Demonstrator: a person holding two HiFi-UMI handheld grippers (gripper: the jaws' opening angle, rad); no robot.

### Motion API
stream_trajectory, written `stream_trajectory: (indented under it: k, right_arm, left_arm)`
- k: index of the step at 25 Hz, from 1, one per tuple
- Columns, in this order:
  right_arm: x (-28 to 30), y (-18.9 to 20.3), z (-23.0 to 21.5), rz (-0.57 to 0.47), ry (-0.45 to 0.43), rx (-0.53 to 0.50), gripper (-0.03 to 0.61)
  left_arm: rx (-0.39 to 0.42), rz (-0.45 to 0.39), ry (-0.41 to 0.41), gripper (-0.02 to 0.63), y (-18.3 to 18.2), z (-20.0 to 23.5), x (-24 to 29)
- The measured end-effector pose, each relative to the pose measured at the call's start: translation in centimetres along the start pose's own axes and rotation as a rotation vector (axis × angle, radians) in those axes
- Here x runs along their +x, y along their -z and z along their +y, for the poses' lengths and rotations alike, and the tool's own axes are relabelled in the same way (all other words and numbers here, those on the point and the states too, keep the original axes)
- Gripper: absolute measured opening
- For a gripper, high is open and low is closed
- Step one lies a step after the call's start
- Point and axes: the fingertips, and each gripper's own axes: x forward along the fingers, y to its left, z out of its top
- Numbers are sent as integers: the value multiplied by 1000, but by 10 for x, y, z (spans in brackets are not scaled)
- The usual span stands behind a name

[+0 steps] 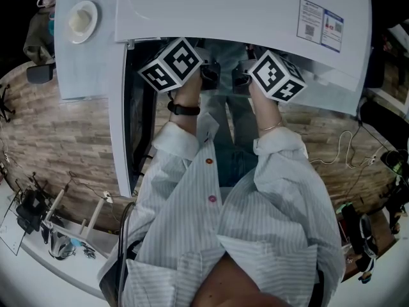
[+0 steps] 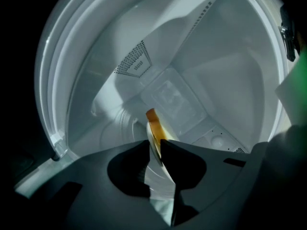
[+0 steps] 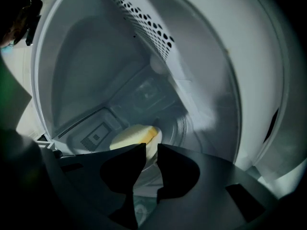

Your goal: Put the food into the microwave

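Both grippers reach into the white microwave (image 1: 243,5), and the head view shows only their marker cubes (image 1: 172,64) (image 1: 276,75). In the left gripper view my left gripper (image 2: 154,145) is shut on the rim of a white plate (image 2: 156,178), seen edge-on, with orange-yellow food (image 2: 152,121) on it. In the right gripper view my right gripper (image 3: 151,150) grips the plate (image 3: 148,164) from the other side, with the pale yellow food (image 3: 134,135) just beyond its jaws. The plate sits low inside the cavity, over the turntable (image 2: 115,128).
The microwave door (image 1: 120,126) stands open at the left. Cavity walls with vent holes (image 3: 148,25) close in on both sides. A small white dish (image 1: 82,19) sits on the surface beside the microwave. Cables and tools lie on the wooden floor (image 1: 339,139).
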Motion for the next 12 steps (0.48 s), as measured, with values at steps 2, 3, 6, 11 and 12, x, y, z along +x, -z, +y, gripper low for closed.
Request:
stream_trajectory:
  k: [2,3,6,11,12]
  right_arm:
    - [0,1,-1,4,8,-12,75]
    - [0,1,-1,5,11,-14,75]
    - [-1,1,0,5,16,-14,75]
    - [-3,1,-3,1,32,-8,75]
    - [-3,1,-3,-1,37,-7,77]
  left_arm:
    - [12,2,-7,62,0,0,0]
    - [18,3,-9,63,0,1,0]
    - [30,7,-22,63,0,2,-2]
    - [56,26,-42,63,3,4,-4]
    - [55,24,-43,63,3,5,-4]
